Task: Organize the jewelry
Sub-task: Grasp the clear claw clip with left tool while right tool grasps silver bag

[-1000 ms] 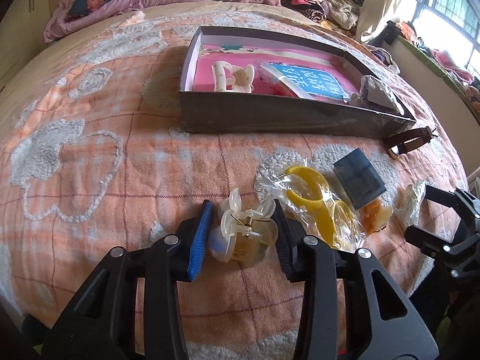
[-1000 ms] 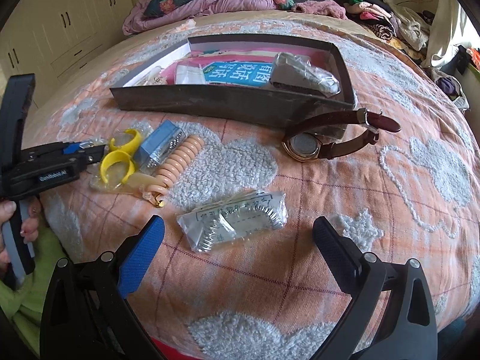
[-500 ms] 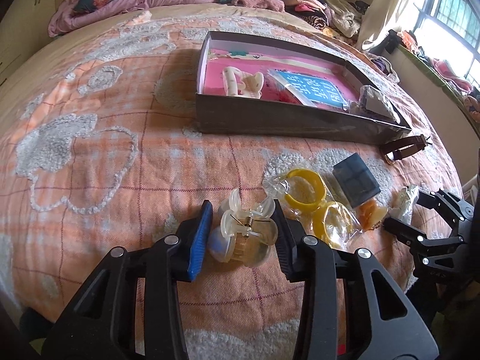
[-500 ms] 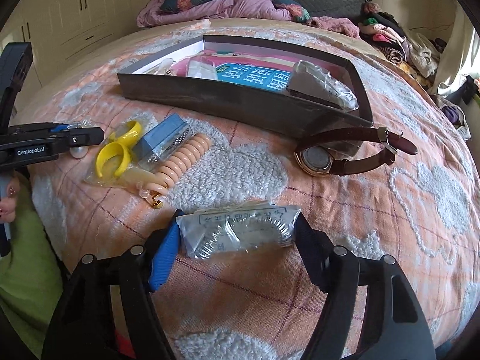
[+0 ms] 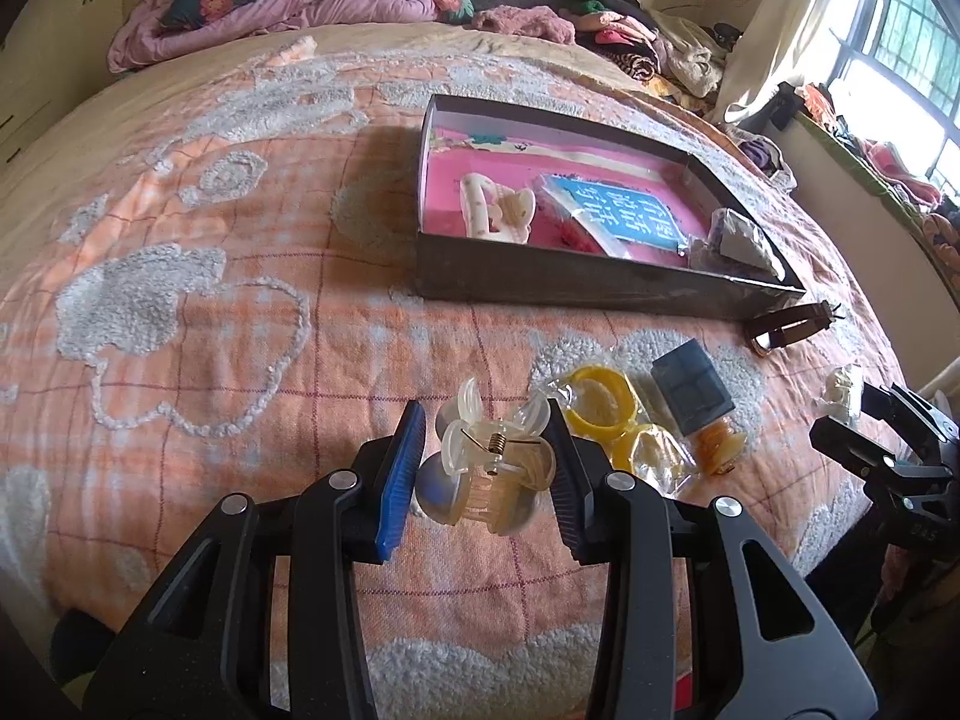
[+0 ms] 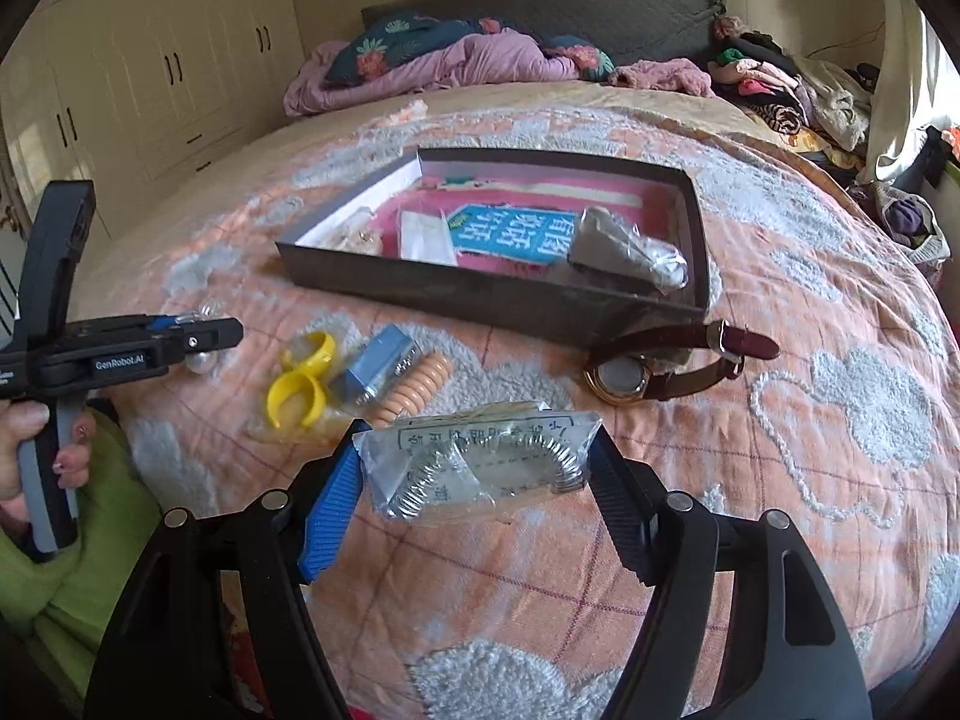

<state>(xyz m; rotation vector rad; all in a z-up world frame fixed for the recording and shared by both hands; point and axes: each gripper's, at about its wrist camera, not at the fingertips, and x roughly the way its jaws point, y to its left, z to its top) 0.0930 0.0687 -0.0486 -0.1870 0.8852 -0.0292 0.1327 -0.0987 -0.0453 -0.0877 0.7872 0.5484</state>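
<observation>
Grip on two items above the bed (image 5: 198, 312): clear hair claw (image 5: 489, 468) is clamped in left gripper (image 5: 483, 468) jaws, bagged bracelet (image 6: 480, 462) crosswise in right gripper (image 6: 477, 474) jaws. Box (image 6: 498, 300) lies at twelve o'clock, roughly equidistant from both.

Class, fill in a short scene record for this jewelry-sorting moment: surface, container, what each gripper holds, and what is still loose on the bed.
surface: orange blanket
container: open box, several items inside
left gripper: jaws shut on clear hair claw
right gripper: jaws shut on bagged silver coil
loose: watch, yellow rings, peach coil, small blue case
</observation>
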